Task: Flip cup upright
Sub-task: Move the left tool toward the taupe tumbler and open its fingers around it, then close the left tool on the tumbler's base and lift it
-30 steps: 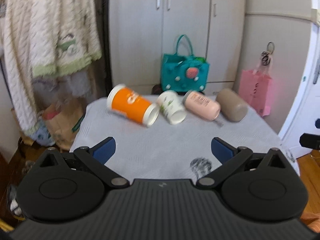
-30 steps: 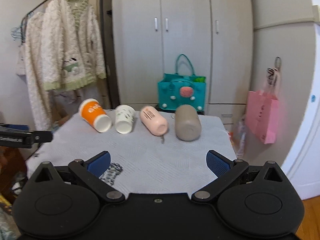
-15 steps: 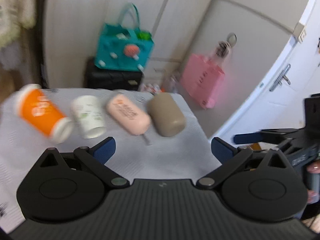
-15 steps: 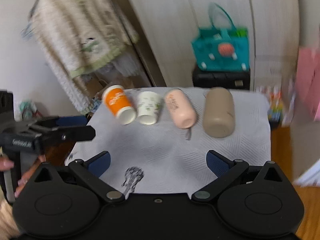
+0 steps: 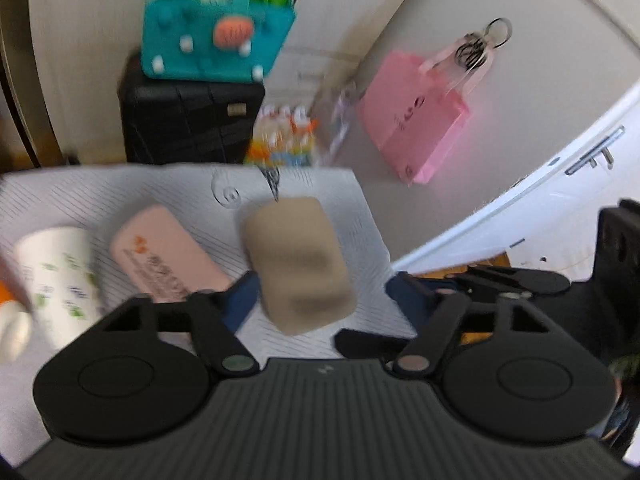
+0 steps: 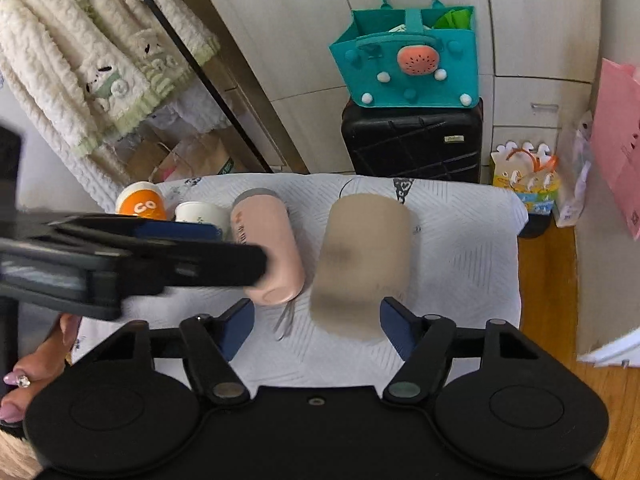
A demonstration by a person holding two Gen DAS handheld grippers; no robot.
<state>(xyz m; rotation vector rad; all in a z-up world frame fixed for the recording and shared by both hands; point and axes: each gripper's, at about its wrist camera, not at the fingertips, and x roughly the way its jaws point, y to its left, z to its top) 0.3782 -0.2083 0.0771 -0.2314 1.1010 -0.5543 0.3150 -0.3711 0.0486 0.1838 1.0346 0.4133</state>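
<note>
Table (image 6: 472, 248) covered with a white patterned cloth. Lying on their sides in a row on it: orange cup (image 6: 140, 204), white cup (image 6: 200, 214), pink cup (image 6: 268, 252), tan cup (image 6: 360, 264).

Pale wardrobe doors (image 6: 312, 40) behind a black suitcase (image 6: 414, 148), wooden floor (image 6: 548, 280) at right, daylight throughout

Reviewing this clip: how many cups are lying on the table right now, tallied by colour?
Orange cup: 1
White cup with green print: 1
Pink cup: 1
Tan cup: 1
Total: 4, all on their sides.
</note>
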